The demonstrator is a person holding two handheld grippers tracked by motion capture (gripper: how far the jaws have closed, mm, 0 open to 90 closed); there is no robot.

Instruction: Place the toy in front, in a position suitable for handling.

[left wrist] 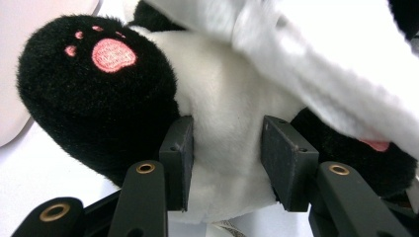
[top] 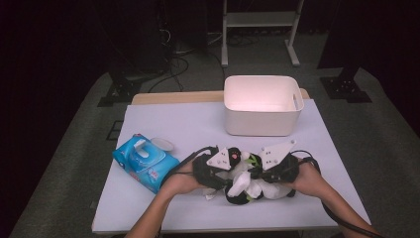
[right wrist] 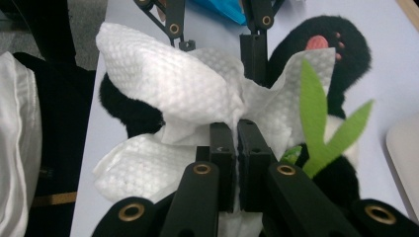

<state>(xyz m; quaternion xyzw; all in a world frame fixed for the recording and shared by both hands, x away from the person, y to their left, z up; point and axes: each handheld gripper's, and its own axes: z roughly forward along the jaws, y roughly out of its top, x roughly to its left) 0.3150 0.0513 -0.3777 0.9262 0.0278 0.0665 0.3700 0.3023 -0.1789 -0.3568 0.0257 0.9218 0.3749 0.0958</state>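
While left tongs point(left wrist: 225, 163) clamp plush panda point(left wrist: 217, 98), lying crosswise, right tongs point(right wrist: 236, 163) pinch wipe point(right wrist: 168, 84).

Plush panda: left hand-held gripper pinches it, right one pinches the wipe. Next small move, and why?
Probably drag the wipe across the plush panda belly with the right hand-held gripper: its jaws are shut on the wipe, and the left hand-held gripper clamps the white belly.
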